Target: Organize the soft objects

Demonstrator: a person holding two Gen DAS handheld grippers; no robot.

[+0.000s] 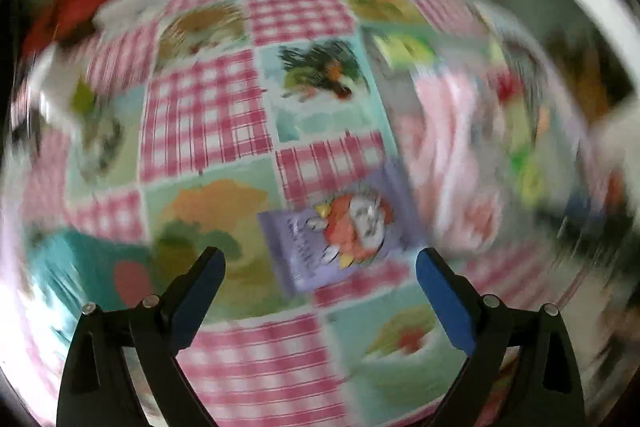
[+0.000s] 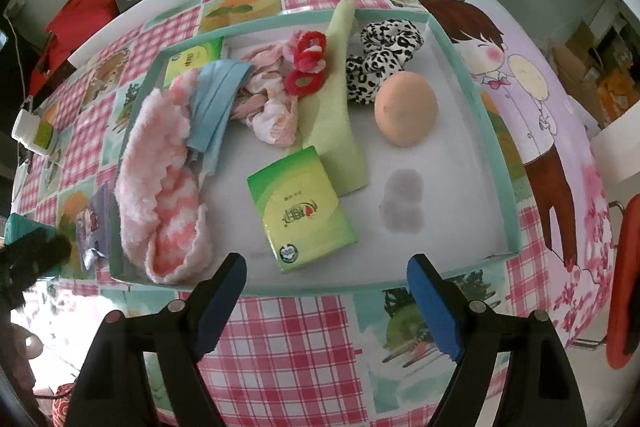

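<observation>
In the left wrist view, heavily blurred, a purple tissue packet (image 1: 340, 239) is seen lying flat on the checked cloth of the counter (image 1: 208, 115), outside the tray and just ahead of the left gripper (image 1: 320, 263). The jaws are spread wide and nothing is held between them; the packet lies roughly on the line between the two fingertips but is not touched. A pink fluffy cloth (image 1: 452, 155) is made out to the right, too smeared for detail. The gripper is pitched downward toward the counter.

In the right wrist view, a shallow teal-rimmed tray (image 2: 496, 131) is shown already stocked: a pink fluffy sock (image 2: 160, 187) draped over its left wall, blue strips (image 2: 216, 107), a crumpled pink-and-white cloth (image 2: 268, 107), red hair ties (image 2: 308, 63), a green cloth (image 2: 336, 115), a leopard-print scrunchie (image 2: 380, 59), a beige sponge (image 2: 406, 109) and a green tissue packet (image 2: 300, 207). A second green packet (image 2: 192, 59) sits in the far left corner. The purple packet is glimpsed beside the tray's left wall, still on the counter. The task is therefore judged nearly complete, with that packet apparently the last item left outside.

The right gripper (image 2: 326, 275) is held low before the tray's near wall, level and aimed inward, its jaws wide apart and empty.
</observation>
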